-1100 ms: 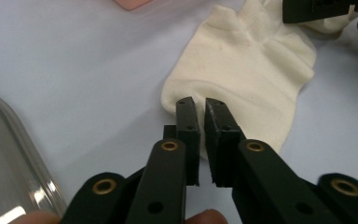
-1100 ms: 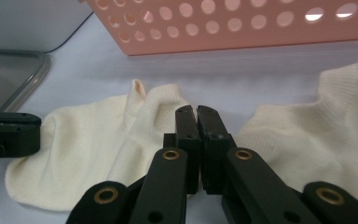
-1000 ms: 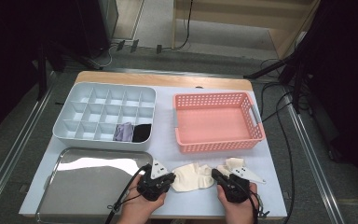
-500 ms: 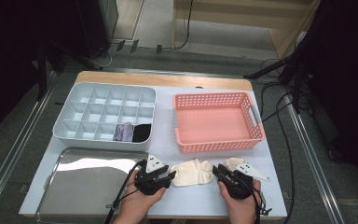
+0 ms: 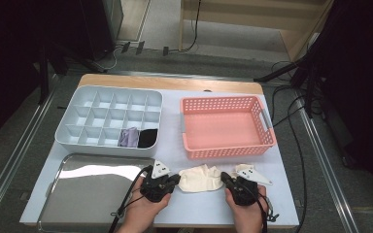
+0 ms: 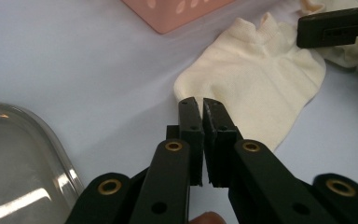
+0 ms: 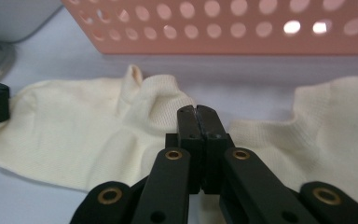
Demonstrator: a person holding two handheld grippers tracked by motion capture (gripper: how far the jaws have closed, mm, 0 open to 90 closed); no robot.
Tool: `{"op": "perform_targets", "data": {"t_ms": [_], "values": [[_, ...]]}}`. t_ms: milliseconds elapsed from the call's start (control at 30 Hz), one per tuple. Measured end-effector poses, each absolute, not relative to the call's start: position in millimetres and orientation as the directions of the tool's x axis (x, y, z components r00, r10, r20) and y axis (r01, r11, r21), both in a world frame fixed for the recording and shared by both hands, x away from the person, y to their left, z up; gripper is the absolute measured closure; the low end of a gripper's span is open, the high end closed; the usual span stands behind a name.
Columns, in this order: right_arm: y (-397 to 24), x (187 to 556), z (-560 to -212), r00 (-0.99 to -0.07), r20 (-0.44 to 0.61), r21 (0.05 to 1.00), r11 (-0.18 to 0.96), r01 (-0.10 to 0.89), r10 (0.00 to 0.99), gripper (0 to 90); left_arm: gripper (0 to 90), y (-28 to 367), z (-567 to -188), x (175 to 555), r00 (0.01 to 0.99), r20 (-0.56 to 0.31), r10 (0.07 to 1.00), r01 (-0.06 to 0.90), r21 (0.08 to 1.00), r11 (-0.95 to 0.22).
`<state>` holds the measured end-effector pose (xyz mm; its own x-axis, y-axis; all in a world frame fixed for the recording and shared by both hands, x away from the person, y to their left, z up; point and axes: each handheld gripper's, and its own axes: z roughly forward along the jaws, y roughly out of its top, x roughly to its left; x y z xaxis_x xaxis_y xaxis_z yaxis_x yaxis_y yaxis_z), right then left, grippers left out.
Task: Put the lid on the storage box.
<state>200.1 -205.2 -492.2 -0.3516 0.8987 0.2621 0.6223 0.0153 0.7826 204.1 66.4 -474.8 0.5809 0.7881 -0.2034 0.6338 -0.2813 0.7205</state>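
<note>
Socks are what both of your hands sit at along the near edge of the table [image 5: 126, 85]. From the high view, your left gripper [image 5: 174, 180] rests at the left end of a cream sock [image 5: 200, 178] and your right gripper [image 5: 227, 178] at its right end, with a second cream sock [image 5: 245, 171] lying partly under the right one. A pink basket [image 5: 228, 150] stands at twelve o'clock from the socks, a grey compartment box [image 5: 108, 114] at ten o'clock, holding a lilac item [image 5: 128, 137] and a black one [image 5: 148, 138] in its near row, and a metal tray [image 5: 94, 191] lies at nine o'clock. In the left gripper view, your left jaws have just been closing and now stand nearly together with a thin slit between them at the sock's edge [image 6: 256, 79]; whether cloth is pinched there you cannot tell. Your other gripper [image 6: 335, 28] shows at one o'clock, over the far end of the sock. In the right gripper view, your right jaws have just closed and are pressed together above the cloth, where the first sock [image 7: 74, 140] meets the second [image 7: 317, 135]; any pinch of fabric is hidden behind the tips. The basket wall [image 7: 223, 28] runs across at twelve o'clock.
</note>
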Motion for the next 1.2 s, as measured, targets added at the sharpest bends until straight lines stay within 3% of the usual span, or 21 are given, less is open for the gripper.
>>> {"op": "perform_targets", "data": {"t_ms": [100, 200, 300, 400, 600, 733, 933, 1067, 1200], "values": [[-210.3, 195.7, -482.4, -0.356, 0.285, 0.811, -0.026, 0.584, 0.890, 76.1, 70.2, 66.7, -473.4, 203.1, 0.581, -0.204, 0.788, 0.631, 0.725, -0.278], [-222.2, 190.3, -475.7, -0.333, 0.262, 0.830, -0.035, 0.557, 0.906, 71.9, 62.7, 69.4, -470.1, 201.2, 0.590, -0.204, 0.781, 0.620, 0.734, -0.277], [-238.1, 179.9, -474.4, -0.299, 0.241, 0.846, -0.048, 0.532, 0.924, 69.8, 59.8, 73.0, -466.8, 199.2, 0.593, -0.219, 0.775, 0.615, 0.744, -0.260], [-249.7, 171.0, -477.5, -0.266, 0.240, 0.841, -0.064, 0.537, 0.934, 61.1, 58.9, 75.7, -465.4, 197.5, 0.597, -0.219, 0.772, 0.612, 0.746, -0.262], [-251.6, 168.6, -484.5, -0.233, 0.160, 0.837, -0.006, 0.547, 0.959, 52.6, 57.6, 78.7, -464.7, 196.2, 0.602, -0.223, 0.766, 0.612, 0.746, -0.264], [-246.5, 180.2, -492.9, -0.251, 0.133, 0.805, 0.043, 0.592, 0.959, 42.5, 57.4, 79.5, -465.6, 196.2, 0.604, -0.222, 0.766, 0.613, 0.744, -0.267], [-241.8, 182.7, -494.0, -0.222, 0.063, 0.806, 0.082, 0.586, 0.973, 46.6, 57.2, 81.0, -466.1, 196.9, 0.600, -0.220, 0.769, 0.614, 0.743, -0.266], [-256.5, 177.8, -484.3, -0.153, 0.135, 0.847, -0.034, 0.530, 0.979, 47.4, 57.1, 83.8, -465.0, 197.4, 0.595, -0.219, 0.773, 0.612, 0.747, -0.260], [-268.9, 185.8, -493.9, -0.097, 0.157, 0.787, -0.066, 0.613, 0.983, 45.8, 56.9, 83.9, -466.1, 197.3, 0.597, -0.222, 0.771, 0.614, 0.745, -0.261]]}}
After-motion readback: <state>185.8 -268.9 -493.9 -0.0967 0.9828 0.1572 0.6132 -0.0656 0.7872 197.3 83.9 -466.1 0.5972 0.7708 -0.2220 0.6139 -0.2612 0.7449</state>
